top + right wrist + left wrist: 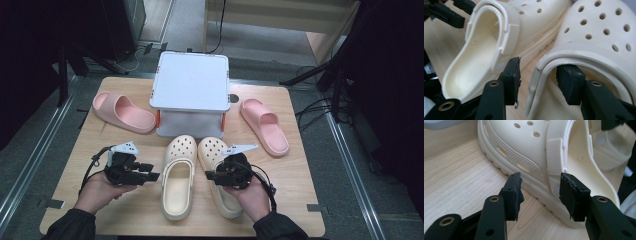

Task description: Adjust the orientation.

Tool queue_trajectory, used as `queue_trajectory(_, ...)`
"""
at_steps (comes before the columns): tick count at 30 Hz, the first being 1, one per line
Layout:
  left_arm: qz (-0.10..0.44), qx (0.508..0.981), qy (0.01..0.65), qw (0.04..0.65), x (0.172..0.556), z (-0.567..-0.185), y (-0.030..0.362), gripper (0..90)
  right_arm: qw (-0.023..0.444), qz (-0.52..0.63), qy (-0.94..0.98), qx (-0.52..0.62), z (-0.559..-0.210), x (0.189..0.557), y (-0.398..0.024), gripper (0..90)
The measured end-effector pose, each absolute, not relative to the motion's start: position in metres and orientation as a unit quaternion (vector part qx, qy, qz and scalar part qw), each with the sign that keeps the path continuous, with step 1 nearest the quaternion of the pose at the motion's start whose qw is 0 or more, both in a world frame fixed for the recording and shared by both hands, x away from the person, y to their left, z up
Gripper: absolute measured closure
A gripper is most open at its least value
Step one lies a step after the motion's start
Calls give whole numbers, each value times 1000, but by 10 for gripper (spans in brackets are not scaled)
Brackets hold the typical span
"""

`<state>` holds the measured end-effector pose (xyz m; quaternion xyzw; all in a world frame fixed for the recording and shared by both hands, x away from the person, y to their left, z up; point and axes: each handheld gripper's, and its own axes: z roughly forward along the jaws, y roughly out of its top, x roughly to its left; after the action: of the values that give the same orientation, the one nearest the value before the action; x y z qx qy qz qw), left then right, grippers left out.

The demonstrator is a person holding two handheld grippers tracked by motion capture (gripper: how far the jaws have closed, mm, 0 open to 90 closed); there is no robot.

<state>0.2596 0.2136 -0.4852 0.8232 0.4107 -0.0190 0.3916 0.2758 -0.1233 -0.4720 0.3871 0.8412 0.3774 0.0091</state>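
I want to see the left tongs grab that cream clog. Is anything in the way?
Nothing visible is. The left tongs stand open right at the outer side of the left cream clog, with bare table beneath and no other thing between the jaws and the clog's side wall.

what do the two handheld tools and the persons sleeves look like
Both the left tool and the right tool are black, each topped by a grey three-cornered plate and trailing a black cable. Their jaws are black bars with brass-ringed holes and ribbed pads. The sleeves are dark.

Even overhead light; dark surroundings; close-ups perhaps slightly soft.
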Motion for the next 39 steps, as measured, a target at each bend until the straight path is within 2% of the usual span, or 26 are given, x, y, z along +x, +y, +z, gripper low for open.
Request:
queue_trajectory(6,-10,826,398,398,259,-483,211,518,-6,391,836,386,-474,275,-114,511)
queue_trajectory(14,-26,834,394,386,260,-488,204,538,-13,401,836,375,-478,272,-101,477)
queue_trajectory(21,-51,831,389,395,261,-490,201,616,-4,403,837,370,-479,270,-98,480)
queue_trajectory(26,-62,832,381,399,259,-491,197,633,0,403,838,368,-479,270,-97,477)
queue_trajectory(33,-41,828,391,399,259,-485,204,666,0,406,838,364,-480,270,-100,478)
queue_trajectory(39,-10,814,407,414,265,-470,211,770,-7,406,839,363,-482,267,-101,454)
